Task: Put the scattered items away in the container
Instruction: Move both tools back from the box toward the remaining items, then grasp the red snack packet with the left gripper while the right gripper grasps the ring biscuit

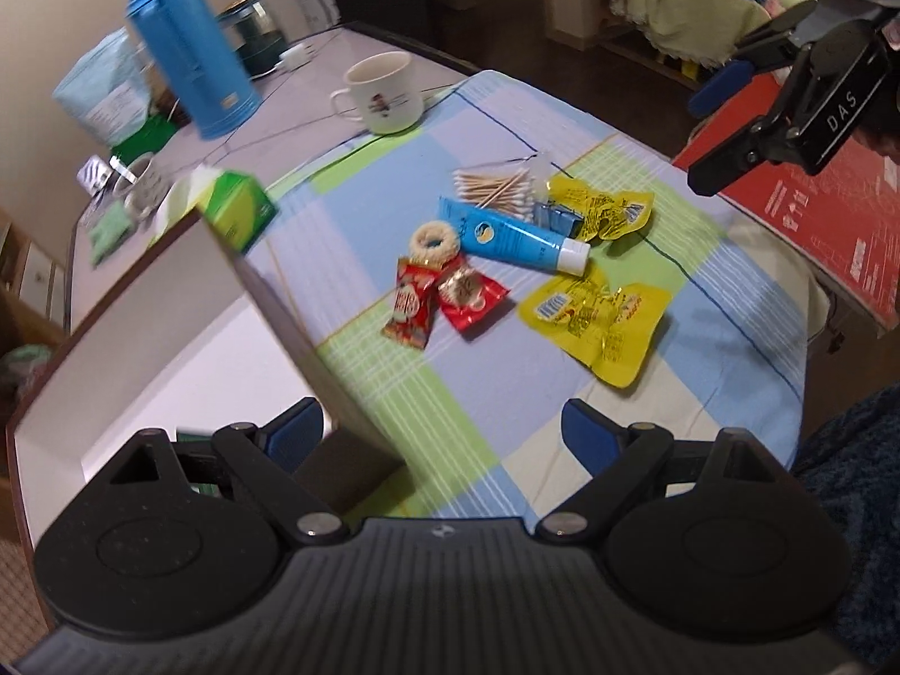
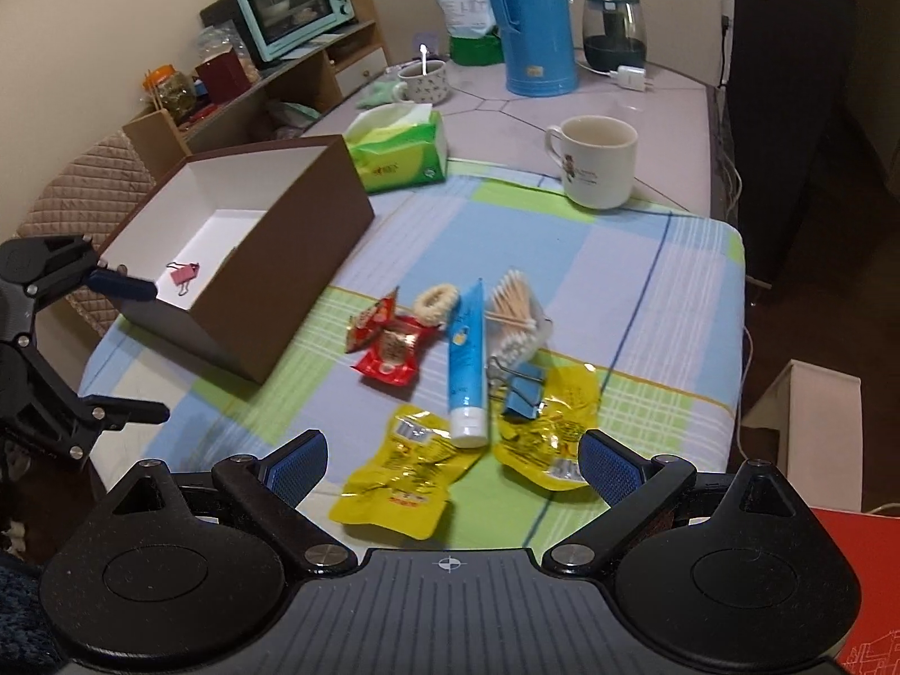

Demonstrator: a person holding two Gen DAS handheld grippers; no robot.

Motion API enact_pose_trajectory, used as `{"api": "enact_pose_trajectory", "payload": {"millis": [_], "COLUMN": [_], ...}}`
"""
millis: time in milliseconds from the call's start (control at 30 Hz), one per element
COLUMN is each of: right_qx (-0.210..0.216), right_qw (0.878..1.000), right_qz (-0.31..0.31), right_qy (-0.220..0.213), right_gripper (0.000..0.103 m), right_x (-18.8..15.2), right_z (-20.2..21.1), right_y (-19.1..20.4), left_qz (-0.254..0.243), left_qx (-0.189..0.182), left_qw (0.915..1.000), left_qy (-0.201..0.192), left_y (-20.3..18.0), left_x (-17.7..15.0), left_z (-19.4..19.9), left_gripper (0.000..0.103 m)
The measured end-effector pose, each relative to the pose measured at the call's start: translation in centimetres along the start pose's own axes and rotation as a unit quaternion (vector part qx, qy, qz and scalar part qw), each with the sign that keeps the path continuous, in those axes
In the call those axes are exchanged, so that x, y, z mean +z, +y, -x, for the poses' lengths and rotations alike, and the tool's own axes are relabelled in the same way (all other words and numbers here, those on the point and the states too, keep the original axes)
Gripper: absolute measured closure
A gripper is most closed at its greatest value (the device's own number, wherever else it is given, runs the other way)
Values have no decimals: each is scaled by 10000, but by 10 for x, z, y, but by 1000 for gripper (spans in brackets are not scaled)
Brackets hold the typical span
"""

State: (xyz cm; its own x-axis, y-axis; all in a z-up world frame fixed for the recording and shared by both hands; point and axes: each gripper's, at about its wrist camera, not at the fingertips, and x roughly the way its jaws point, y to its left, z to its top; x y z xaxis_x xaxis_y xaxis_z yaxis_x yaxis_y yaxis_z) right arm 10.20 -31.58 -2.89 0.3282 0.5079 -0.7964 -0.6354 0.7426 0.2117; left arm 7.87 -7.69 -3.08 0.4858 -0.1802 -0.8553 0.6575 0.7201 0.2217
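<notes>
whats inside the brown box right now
One pink binder clip lies on the white floor of the brown box. The near wall hides the floor strip behind it, so anything there cannot be seen.

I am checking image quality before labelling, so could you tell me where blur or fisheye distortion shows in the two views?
Left wrist view: motion blur smears the blue thermos and the brown box; the snack packets stay fairly sharp. Right wrist view: mostly crisp, the pink binder clip readable inside the box, slight softness at the left gripper. Both views bend the table edges outward.
</notes>
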Motion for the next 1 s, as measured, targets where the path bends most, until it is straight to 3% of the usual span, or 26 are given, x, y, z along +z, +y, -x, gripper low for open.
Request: {"api": "enact_pose_trajectory", "payload": {"millis": [333,633,867,1000], "right_qx": [-10,1,-27,-105], "right_qw": [9997,9986,9963,9938], "right_qz": [-238,-491,-825,-1074], "right_qy": [82,190,248,276], "right_gripper": [5,5,5,5], "right_x": [3,14,14,10], "right_z": [-18,-39,-50,-52], "right_y": [-22,-41,-60,-73], "left_qz": [-762,-1142,-1678,-2014], "left_qx": [15,-226,-589,-798], "left_qw": [9970,9921,9779,9636], "left_qy": [161,466,1099,1569], "left_y": [11,29,39,36], "left_x": [35,57,85,90], "left_z": [-39,-85,-140,-173], "left_gripper": [18,30,30,40]}}
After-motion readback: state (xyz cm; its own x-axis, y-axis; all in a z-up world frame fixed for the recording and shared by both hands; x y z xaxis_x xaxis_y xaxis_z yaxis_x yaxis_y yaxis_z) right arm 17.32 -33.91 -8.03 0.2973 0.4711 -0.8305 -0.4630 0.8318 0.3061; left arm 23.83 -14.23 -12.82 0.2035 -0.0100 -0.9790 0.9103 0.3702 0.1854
